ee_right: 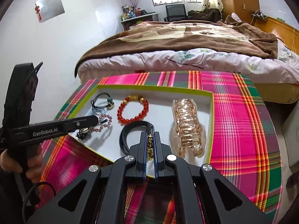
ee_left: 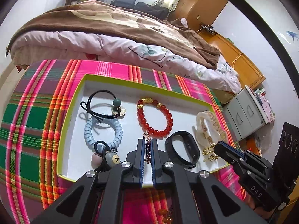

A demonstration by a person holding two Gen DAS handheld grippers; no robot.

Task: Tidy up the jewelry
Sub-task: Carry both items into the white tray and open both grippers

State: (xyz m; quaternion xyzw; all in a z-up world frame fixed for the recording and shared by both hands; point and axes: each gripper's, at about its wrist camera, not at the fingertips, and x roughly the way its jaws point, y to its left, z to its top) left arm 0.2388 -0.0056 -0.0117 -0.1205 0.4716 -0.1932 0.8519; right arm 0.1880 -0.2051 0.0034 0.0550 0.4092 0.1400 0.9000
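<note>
A white tray with a yellow-green rim (ee_left: 78, 91) (ee_right: 212, 112) lies on the plaid cloth. In it are a red bead bracelet (ee_left: 169, 125) (ee_right: 123, 110), a black band (ee_left: 177, 149) (ee_right: 127, 134), a clear hair claw (ee_left: 205, 123) (ee_right: 188, 125), a blue coil tie (ee_left: 89, 134) and black hair ties (ee_left: 97, 100). My left gripper (ee_left: 147, 141) is shut on a pink bead bracelet (ee_left: 147, 149) (ee_right: 105, 123) just above the tray floor. My right gripper (ee_right: 149, 136) is shut on a gold chain (ee_right: 150, 147) (ee_left: 208, 151) over the tray's near right part.
The plaid-covered table (ee_right: 243, 130) has bare cloth to the right of the tray. A bed with a brown blanket (ee_right: 186, 41) stands just behind the table. A grey drawer unit (ee_left: 244, 113) is at the right. A bear hair tie (ee_left: 112, 158) lies at the tray's near edge.
</note>
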